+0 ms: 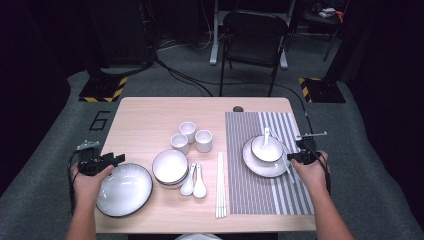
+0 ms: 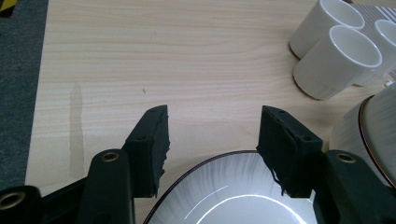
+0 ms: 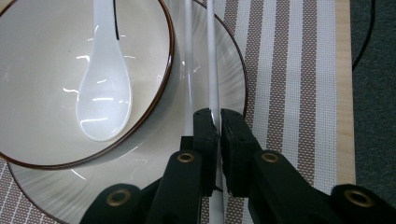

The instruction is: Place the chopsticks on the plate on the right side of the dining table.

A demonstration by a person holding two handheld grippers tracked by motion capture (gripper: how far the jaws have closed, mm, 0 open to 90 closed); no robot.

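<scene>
While the right gripper (image 1: 300,157) is working at the striped placemat (image 1: 295,192) by the tabletop's right edge, the left gripper (image 1: 107,161) is hovering over a plate (image 1: 124,190) near the front-left corner. Its jaws are standing apart above the plate's rim (image 2: 219,158). The right jaws are clamping a white chopstick (image 3: 213,70) lying across the placemat's plate (image 3: 233,79).

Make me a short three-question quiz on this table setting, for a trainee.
1. True or false: the right gripper is shut on a thin white chopstick.
2. How many small white ceramic cups stand together?
3. Multiple choice: the glossy white ceramic spoon lies (A) in the round white brown-rimmed bowl, (B) in a cup, (C) on bare wood.
Key: 1 true; 2 three; 3 A.
</scene>
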